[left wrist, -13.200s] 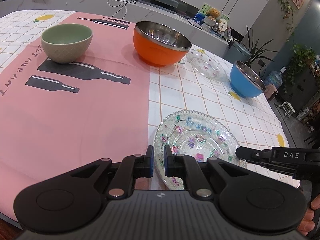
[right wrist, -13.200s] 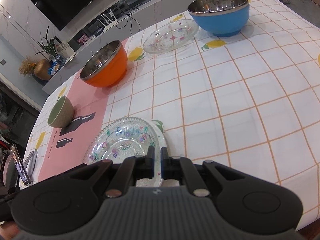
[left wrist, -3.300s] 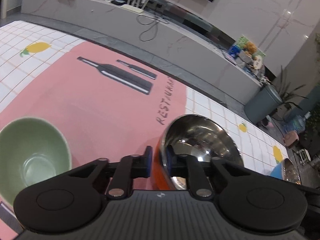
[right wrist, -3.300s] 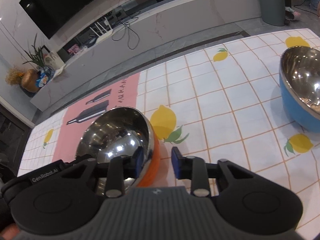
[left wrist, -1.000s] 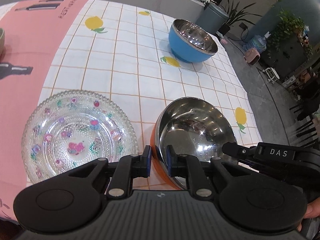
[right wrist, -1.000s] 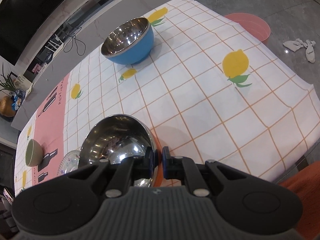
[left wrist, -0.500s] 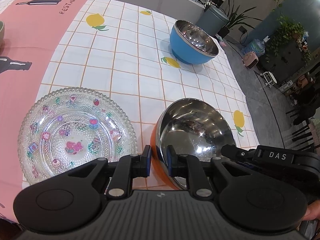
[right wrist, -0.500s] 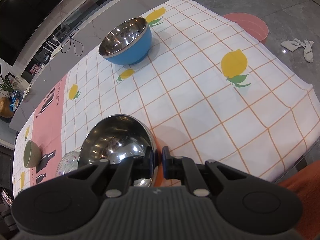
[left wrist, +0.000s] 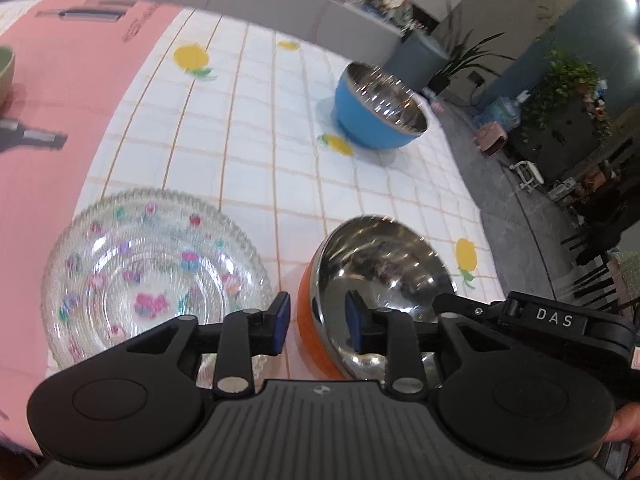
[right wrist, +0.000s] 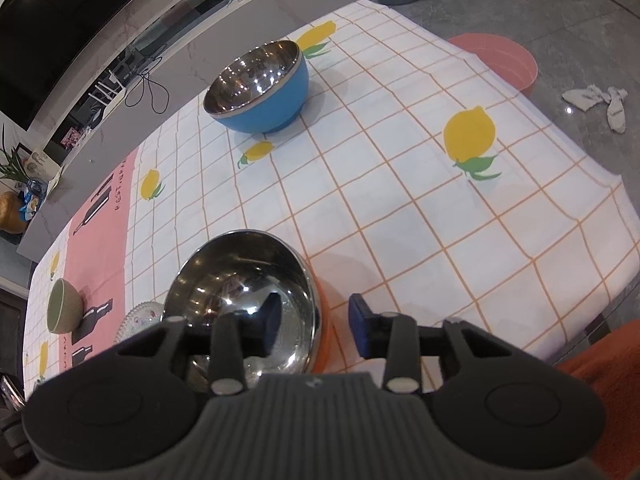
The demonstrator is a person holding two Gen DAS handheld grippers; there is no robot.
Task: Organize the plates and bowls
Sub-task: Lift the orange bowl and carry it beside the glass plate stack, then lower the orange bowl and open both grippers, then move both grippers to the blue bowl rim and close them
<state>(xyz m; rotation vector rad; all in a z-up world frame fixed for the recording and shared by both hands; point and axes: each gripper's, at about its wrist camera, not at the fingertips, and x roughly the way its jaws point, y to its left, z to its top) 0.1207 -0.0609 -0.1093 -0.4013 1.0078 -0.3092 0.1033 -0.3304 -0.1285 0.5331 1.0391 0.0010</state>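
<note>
The orange bowl with a steel inside (left wrist: 372, 288) (right wrist: 248, 296) stands on the tablecloth near the front edge. My left gripper (left wrist: 316, 322) is open, its jaws astride the bowl's near left rim without gripping. My right gripper (right wrist: 316, 326) is open, its jaws astride the bowl's right rim. The stacked glass plates (left wrist: 148, 272) sit just left of the orange bowl; their edge shows in the right wrist view (right wrist: 138, 320). The blue bowl (left wrist: 380, 116) (right wrist: 258, 88) stands farther back. A green bowl (right wrist: 64, 306) (left wrist: 6, 72) stands at far left on the pink strip.
The tablecloth's right edge (right wrist: 592, 280) drops off close to the orange bowl. A pink basin (right wrist: 500, 60) and rags lie on the floor beyond. A grey bin (left wrist: 420, 56) and plants stand behind the table.
Both grippers have opened and let go of the orange bowl's rim. The bowl now rests on the table beside the glass plates.
</note>
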